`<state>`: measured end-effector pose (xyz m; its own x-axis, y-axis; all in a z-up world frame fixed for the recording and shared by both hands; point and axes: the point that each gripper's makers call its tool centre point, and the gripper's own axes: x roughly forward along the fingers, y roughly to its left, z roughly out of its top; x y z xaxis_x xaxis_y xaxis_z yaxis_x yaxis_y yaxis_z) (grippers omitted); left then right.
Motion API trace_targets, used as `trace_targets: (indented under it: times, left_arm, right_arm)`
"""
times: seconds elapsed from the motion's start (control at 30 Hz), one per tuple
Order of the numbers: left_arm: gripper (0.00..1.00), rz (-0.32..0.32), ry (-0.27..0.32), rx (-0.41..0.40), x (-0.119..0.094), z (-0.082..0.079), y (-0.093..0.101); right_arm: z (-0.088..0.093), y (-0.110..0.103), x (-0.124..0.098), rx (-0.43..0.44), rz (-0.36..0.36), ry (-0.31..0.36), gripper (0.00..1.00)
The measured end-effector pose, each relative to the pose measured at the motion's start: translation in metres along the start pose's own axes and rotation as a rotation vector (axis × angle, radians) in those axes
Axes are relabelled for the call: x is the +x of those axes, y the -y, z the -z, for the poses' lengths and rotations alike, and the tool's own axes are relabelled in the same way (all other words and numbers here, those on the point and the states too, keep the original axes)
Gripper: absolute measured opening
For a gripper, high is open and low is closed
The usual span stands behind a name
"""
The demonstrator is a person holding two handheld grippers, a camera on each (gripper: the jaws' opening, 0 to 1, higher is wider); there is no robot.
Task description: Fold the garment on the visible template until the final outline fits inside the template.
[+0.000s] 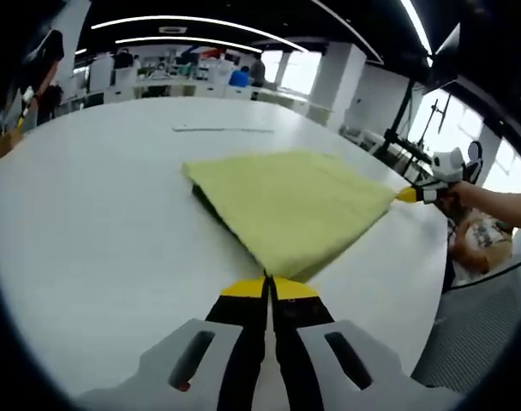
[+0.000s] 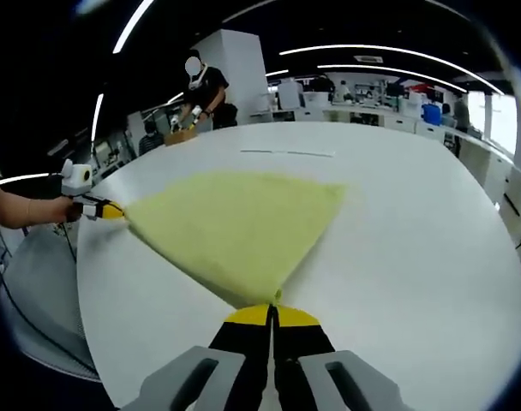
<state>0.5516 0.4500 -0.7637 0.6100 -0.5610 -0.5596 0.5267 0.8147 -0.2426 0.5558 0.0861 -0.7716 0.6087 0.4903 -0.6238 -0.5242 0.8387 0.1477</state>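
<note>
In the left gripper view, the left claw (image 1: 267,285) rises from the bottom with its yellow-tipped jaws pressed together on the near corner of the yellow-green garment (image 1: 290,205). The cloth is folded and spreads away from the claw over the white bench (image 1: 98,231), its dark underside showing along the left edge. At the garment's far right corner, the right claw (image 1: 408,194) comes in from the right, held by a person's hand (image 1: 456,199), its yellow tip at that corner.

In the right gripper view, the right claw (image 2: 272,312) has its jaws closed on the nearest corner of the garment (image 2: 235,223), which fans out from the claw across the bench (image 2: 415,240). The left claw (image 2: 113,211) meets the cloth's left corner at the bench edge, held in a hand (image 2: 62,208). Beyond the bench, a person (image 2: 205,90) stands at a farther table.
</note>
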Motion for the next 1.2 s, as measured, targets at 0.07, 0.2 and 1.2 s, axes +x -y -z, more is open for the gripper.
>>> trace_targets:
  times: [0.07, 0.2, 1.2]
  left_arm:
    - [0.00, -0.002, -0.011, 0.012, 0.000, 0.002, -0.001]
    - [0.00, -0.004, -0.021, 0.034, 0.001, 0.004, -0.001]
    - [0.00, 0.029, -0.062, 0.073, -0.011, 0.024, 0.017]
  right_arm:
    - [0.002, -0.001, 0.000, -0.004, -0.003, -0.007, 0.00]
    - [0.004, -0.002, 0.000, -0.006, -0.003, -0.014, 0.00]
    - [0.031, -0.018, -0.025, -0.022, -0.032, -0.065, 0.00]
